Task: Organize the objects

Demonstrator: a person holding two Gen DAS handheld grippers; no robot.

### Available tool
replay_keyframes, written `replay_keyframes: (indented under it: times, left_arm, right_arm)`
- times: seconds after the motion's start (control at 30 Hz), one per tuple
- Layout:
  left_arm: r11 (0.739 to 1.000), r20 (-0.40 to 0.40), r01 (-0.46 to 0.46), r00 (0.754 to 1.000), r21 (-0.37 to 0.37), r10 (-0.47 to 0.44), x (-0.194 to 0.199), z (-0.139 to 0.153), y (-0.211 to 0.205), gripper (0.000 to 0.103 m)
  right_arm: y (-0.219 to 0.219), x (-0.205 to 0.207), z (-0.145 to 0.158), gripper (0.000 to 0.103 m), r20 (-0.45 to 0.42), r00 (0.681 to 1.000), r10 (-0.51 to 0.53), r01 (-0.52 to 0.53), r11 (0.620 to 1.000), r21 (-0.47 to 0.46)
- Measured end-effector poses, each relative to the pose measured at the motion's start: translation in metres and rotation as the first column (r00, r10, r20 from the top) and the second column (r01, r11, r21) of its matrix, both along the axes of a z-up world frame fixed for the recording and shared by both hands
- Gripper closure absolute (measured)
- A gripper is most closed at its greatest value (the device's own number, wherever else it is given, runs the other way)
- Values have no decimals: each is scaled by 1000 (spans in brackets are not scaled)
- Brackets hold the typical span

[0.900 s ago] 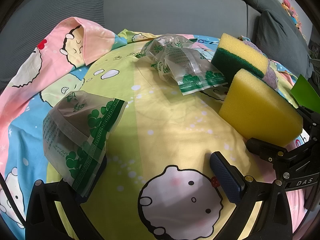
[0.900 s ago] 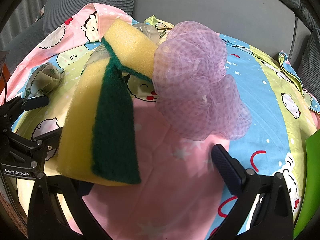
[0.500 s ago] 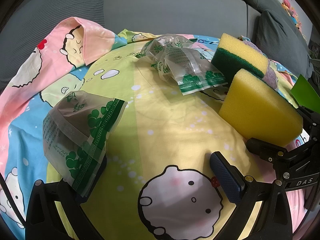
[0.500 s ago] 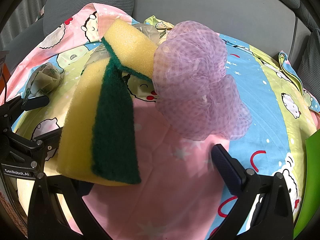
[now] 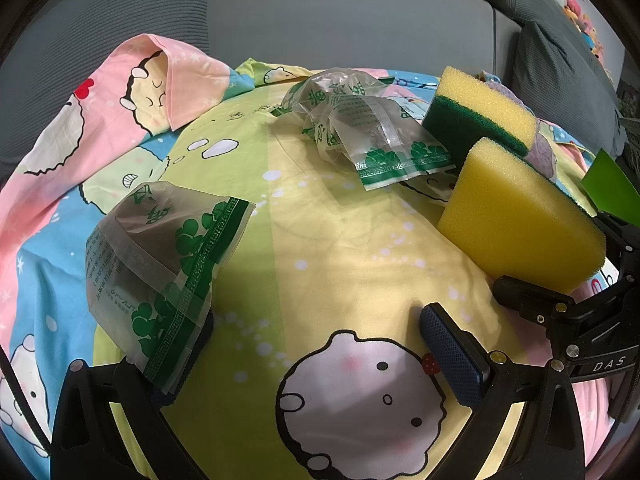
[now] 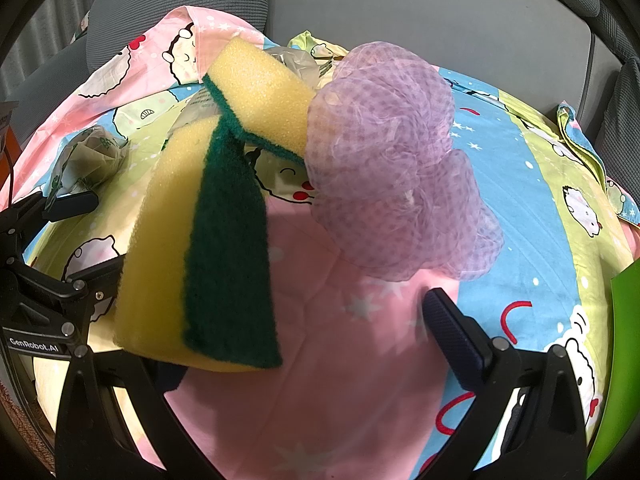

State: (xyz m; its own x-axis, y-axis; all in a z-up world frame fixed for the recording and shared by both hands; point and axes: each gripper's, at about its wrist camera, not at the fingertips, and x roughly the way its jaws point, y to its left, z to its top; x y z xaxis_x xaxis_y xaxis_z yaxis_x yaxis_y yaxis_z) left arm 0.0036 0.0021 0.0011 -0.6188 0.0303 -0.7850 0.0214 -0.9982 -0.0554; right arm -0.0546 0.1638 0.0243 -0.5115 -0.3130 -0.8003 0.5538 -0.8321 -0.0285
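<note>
On a cartoon-print sheet (image 5: pixel 340 260) lie two yellow sponges with green scrub faces, the near sponge (image 5: pixel 516 216) and the far sponge (image 5: pixel 480 112). Beside them are a crumpled clear plastic bag with green print (image 5: pixel 360 128) and a second such bag (image 5: pixel 160 264). My left gripper (image 5: pixel 320 348) stands open over the sheet; that second bag drapes over its left finger. In the right wrist view a purple mesh pouf (image 6: pixel 392 168) rests against the far sponge (image 6: pixel 260 96). My right gripper (image 6: pixel 316 356) is open, and the near sponge (image 6: pixel 192 248) covers its left finger.
Grey sofa cushions (image 5: pixel 320 12) rise behind the sheet. A green flat object (image 6: pixel 616 360) stands at the right edge. The left gripper's frame (image 6: pixel 40 280) sits close to the near sponge. A balled plastic bag (image 6: pixel 92 156) lies at the left.
</note>
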Motion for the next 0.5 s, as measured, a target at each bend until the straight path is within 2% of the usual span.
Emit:
replay_keyframes:
  times: [0.5]
  left_arm:
    - [1000, 0, -7, 1000, 0, 7, 0, 0, 0, 0]
  right_arm:
    - [0, 0, 0, 0, 0, 1000, 0, 0, 1000, 0]
